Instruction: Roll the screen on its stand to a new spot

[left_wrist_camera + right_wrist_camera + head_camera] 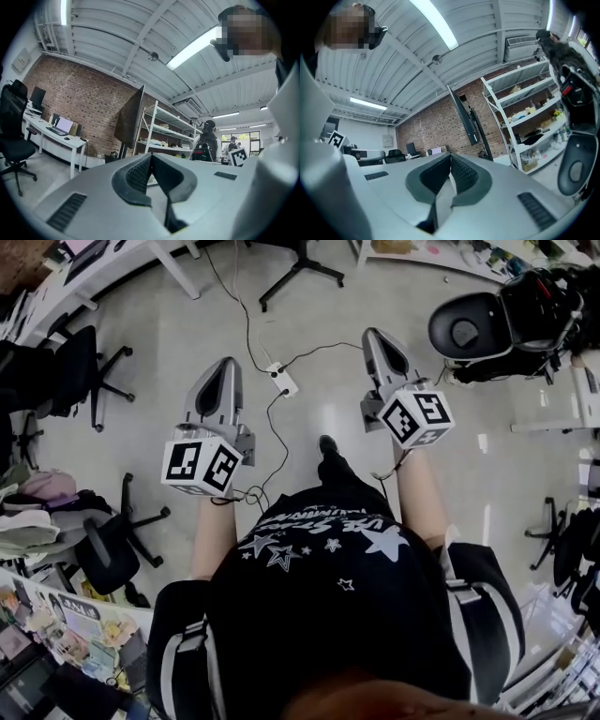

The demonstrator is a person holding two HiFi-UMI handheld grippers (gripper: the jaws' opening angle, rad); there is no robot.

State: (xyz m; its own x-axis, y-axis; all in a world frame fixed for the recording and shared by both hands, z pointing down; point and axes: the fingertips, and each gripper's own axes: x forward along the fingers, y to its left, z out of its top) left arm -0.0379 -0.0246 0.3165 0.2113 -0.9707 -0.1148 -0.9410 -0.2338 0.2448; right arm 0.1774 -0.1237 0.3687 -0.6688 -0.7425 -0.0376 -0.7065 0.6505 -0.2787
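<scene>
The screen on its stand shows edge-on and far off: a dark panel (129, 117) in the left gripper view beside white shelving, and a thin dark panel (465, 119) against the brick wall in the right gripper view. The head view does not show it. My left gripper (223, 367) and right gripper (378, 338) are held out in front of the person above bare floor, both pointing forward. Both have their jaws shut with nothing between them. In the gripper views the pads of the left gripper (151, 157) and of the right gripper (450, 158) meet at the tips.
A white power strip (281, 381) with trailing cables lies on the floor between the grippers. Black office chairs (70, 371) stand at the left, a black scooter (506, 320) at the upper right. White shelving (529, 122) and desks (54, 136) line the brick wall.
</scene>
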